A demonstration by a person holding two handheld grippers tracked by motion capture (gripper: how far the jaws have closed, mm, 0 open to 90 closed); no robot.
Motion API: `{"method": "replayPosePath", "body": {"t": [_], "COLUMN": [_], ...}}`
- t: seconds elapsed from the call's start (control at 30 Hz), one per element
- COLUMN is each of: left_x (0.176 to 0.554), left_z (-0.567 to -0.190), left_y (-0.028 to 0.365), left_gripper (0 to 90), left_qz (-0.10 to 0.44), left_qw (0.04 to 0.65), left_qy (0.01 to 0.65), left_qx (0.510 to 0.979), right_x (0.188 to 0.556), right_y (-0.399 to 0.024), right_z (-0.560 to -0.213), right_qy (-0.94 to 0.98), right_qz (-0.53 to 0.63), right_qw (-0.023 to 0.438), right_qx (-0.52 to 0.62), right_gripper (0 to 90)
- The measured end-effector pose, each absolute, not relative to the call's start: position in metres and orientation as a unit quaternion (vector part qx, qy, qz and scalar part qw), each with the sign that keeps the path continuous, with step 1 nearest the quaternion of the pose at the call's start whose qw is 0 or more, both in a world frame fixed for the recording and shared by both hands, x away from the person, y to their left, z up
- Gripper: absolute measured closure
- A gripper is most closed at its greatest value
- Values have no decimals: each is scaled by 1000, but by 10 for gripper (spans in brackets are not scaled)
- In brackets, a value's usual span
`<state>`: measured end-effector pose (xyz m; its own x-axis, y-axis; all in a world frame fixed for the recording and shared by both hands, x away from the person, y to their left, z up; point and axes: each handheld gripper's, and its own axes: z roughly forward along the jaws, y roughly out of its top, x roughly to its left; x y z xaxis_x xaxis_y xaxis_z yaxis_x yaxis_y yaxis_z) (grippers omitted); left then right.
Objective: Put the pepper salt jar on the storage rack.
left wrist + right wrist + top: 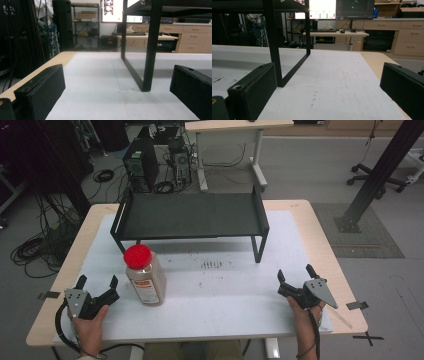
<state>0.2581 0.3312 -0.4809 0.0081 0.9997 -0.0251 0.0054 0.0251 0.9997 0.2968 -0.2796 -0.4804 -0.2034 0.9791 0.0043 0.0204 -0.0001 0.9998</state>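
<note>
1. Both claws stand wide with nothing between the jaws: the left gripper [97,282] rests at the near left of the table, held in the person's left hand [90,325], and the right gripper [295,272] rests at the near right, held in the right hand [302,317].
2. Closest to the left gripper is the jar [145,276], a clear container with a red lid and a printed label, standing upright on the white mat [220,295]. It sits just beside that gripper's jaws, on their right in the high view, but apart from them.
3. From the left gripper view, the two black jaws rise at the lower corners with bare mat [100,82] between them, and a black leg of the rack [150,47] stands ahead to the right.
4. From the right gripper view, the jaws are likewise spread over bare mat [337,82], with a rack leg [274,50] ahead on the left.
5. Behind the jar, the black metal rack [190,215] stands across the far half of the mat, its flat shelf raised on legs.
6. Under everything lies the wooden table [330,255], its edge showing around the mat.
7. Beyond the table, cables [40,250] and a computer tower [141,167] sit on the floor.
</note>
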Motion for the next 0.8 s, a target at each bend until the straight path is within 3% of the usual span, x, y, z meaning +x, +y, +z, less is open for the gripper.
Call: {"method": "replayPosePath", "body": {"t": [0.8], "left_x": [258], "left_z": [-481], "left_y": [331], "left_gripper": [2], "left_qz": [491], "left_qw": [506], "left_qy": [508], "left_qx": [495], "right_x": [297], "right_y": [-279], "right_z": [-480], "right_qy": [554], "right_qz": [543], "right_qw": [441], "right_qx": [451], "right_gripper": [13]}}
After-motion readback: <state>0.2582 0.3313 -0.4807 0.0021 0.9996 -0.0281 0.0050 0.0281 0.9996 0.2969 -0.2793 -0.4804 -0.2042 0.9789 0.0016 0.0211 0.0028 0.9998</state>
